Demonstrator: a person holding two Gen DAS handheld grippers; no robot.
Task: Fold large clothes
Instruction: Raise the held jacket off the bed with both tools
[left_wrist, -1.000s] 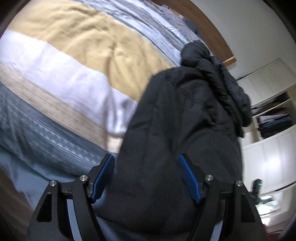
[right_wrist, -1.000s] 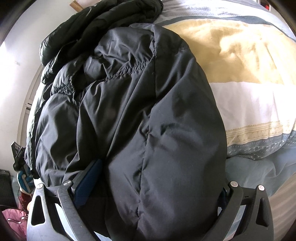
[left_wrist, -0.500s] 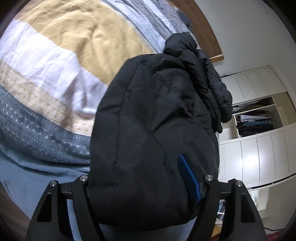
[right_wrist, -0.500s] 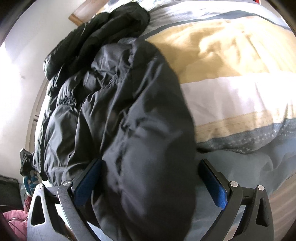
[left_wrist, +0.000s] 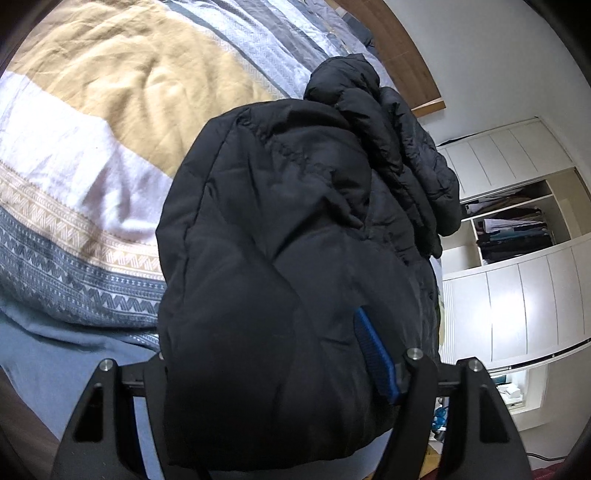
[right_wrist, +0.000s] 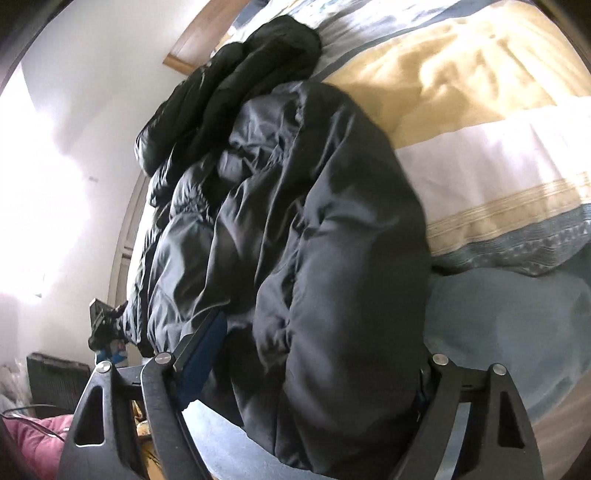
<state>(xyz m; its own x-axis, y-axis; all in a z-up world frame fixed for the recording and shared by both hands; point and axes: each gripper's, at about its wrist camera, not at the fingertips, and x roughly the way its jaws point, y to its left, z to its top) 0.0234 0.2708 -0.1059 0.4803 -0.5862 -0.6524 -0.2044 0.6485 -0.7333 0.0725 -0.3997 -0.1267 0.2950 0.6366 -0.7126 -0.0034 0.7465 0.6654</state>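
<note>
We are over a bed (left_wrist: 55, 354) dressed in a striped duvet cover (left_wrist: 122, 122) of mustard, white, grey and patterned bands, with a wooden headboard (left_wrist: 402, 55) at the far end and white cupboards with an open shelf of folded clothes (left_wrist: 513, 232) off to the side of our left fingers.

The bulky black padded coat (left_wrist: 280, 258) lies along the bed's edge, its near end bunched up between both pairs of fingers. On the left gripper (left_wrist: 273, 373) the fingers stand wide and are easing inward; the coat fills the gap and hides one blue pad (left_wrist: 373, 354), so we cannot tell whether they press it. The right gripper (right_wrist: 306, 373) is also closing, with a thick fold of coat between its fingers and reaching both. Beyond the fingertips a second, quilted black jacket (right_wrist: 236, 88) lies heaped on the coat's far end. Beside our right fingers, low down, is something pink (right_wrist: 33, 439).
</note>
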